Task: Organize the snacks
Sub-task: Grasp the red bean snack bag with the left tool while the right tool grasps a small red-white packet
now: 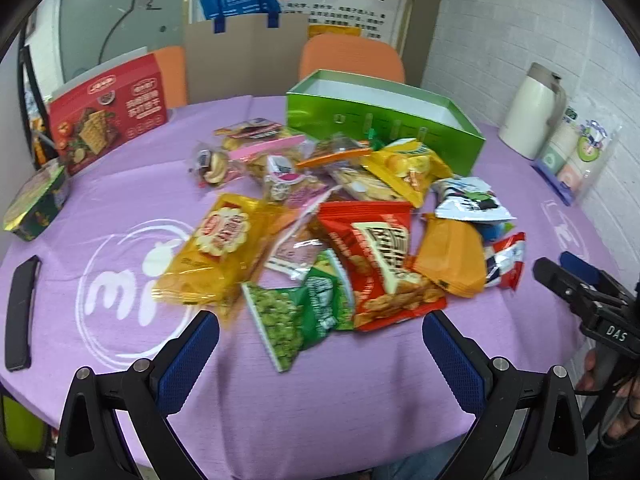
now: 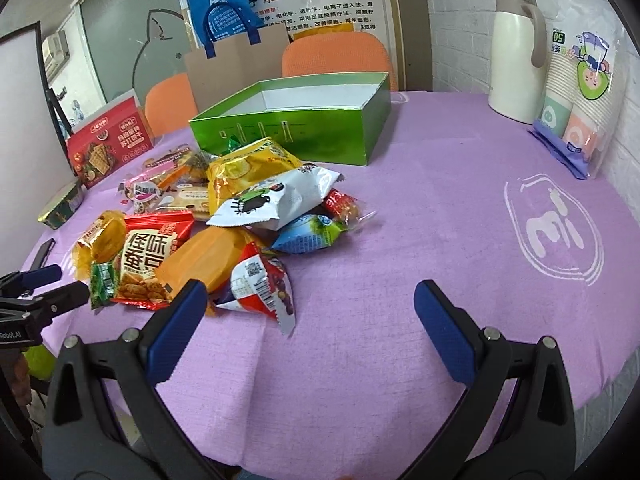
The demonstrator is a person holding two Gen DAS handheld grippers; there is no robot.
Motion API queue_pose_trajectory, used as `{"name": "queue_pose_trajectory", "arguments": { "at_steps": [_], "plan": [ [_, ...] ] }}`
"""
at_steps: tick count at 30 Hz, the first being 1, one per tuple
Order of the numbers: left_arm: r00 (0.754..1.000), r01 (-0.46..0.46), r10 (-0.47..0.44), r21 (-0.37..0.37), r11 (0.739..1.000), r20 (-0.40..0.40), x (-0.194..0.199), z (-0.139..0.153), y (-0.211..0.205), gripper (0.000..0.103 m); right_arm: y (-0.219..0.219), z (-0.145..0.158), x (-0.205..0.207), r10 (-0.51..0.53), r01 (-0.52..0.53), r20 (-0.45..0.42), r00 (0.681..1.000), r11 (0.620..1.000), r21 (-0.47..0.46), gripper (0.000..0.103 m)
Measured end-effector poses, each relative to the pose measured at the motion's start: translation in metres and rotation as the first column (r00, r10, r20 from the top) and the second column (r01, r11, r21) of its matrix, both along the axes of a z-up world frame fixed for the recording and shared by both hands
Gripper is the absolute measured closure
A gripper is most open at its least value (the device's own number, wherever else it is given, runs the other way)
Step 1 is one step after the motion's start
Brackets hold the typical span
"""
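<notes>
Blue-padded left tongs [image 1: 320, 344] hang released above the near edge of the bench [image 1: 320, 400], gripping nothing; the right tongs [image 2: 310, 312] are likewise spread wide and empty. Just beyond them a loose pile of snack packets [image 1: 340, 216] lies on the purple cloth, a green pea bag [image 1: 296, 312] nearest, a red packet [image 1: 380, 264] overlapping it. Behind the pile stands an open green box [image 1: 384, 128]. Farther right, a cream jug [image 2: 516, 56] stands by the wall.

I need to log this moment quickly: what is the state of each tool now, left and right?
Left tool: open, holding nothing, above the snack pile.
Right tool: open, holding nothing, above the purple tablecloth.
</notes>
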State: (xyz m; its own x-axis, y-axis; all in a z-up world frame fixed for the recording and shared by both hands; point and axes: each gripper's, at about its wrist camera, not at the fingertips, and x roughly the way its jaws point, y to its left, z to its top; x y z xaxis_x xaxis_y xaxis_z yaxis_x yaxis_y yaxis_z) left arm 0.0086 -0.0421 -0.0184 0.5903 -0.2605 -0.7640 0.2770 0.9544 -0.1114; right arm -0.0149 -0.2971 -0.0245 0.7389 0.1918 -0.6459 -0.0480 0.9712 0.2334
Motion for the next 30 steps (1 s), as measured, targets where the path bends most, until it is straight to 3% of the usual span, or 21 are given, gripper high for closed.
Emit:
{"name": "queue_pose_trajectory", "arguments": {
  "at_steps": [6,10,13,18,20,22,23,25,30],
  "plan": [
    [0.995,0.1,-0.101,-0.039,0.994,-0.017,0.012,0.001,-0.025,0.008,0.014,-0.009,0.009,0.091,-0.09,-0.021,0.996,0.995,0.034,0.001],
    [0.992,0.112,-0.114,-0.049,0.992,-0.045,0.029,-0.001,-0.034,0.025,0.023,-0.017,0.017,0.115,-0.115,-0.054,0.992,0.993,0.014,0.017],
    [0.987,0.134,-0.139,-0.072,0.988,-0.079,0.044,-0.005,-0.04,0.026,0.024,-0.024,0.022,0.129,-0.128,-0.078,0.989,0.991,0.03,0.021],
    [0.981,0.147,-0.151,-0.042,0.988,-0.122,0.061,-0.022,-0.049,0.026,0.027,-0.026,0.025,0.155,-0.154,-0.078,0.985,0.988,0.018,0.035],
    [0.98,0.141,-0.145,-0.04,0.989,-0.138,0.066,-0.025,-0.049,0.03,0.027,-0.026,0.025,0.156,-0.156,-0.078,0.985,0.988,0.017,0.043],
    [0.979,0.138,-0.143,-0.049,0.989,-0.145,0.067,-0.026,-0.047,0.033,0.027,-0.025,0.025,0.154,-0.153,-0.073,0.985,0.988,0.019,0.043],
    [0.979,0.14,-0.145,-0.042,0.989,-0.142,0.067,-0.026,-0.047,0.036,0.028,-0.026,0.025,0.153,-0.152,-0.073,0.986,0.988,0.02,0.043],
    [0.98,0.147,-0.148,-0.016,0.989,-0.136,0.067,-0.026,-0.048,0.056,0.03,-0.026,0.028,0.146,-0.146,-0.068,0.987,0.989,0.011,0.044],
    [0.979,0.138,-0.145,-0.056,0.989,-0.144,0.073,-0.027,-0.043,0.062,0.032,-0.024,0.031,0.121,-0.122,-0.054,0.991,0.992,-0.012,0.061]
  ]
}}
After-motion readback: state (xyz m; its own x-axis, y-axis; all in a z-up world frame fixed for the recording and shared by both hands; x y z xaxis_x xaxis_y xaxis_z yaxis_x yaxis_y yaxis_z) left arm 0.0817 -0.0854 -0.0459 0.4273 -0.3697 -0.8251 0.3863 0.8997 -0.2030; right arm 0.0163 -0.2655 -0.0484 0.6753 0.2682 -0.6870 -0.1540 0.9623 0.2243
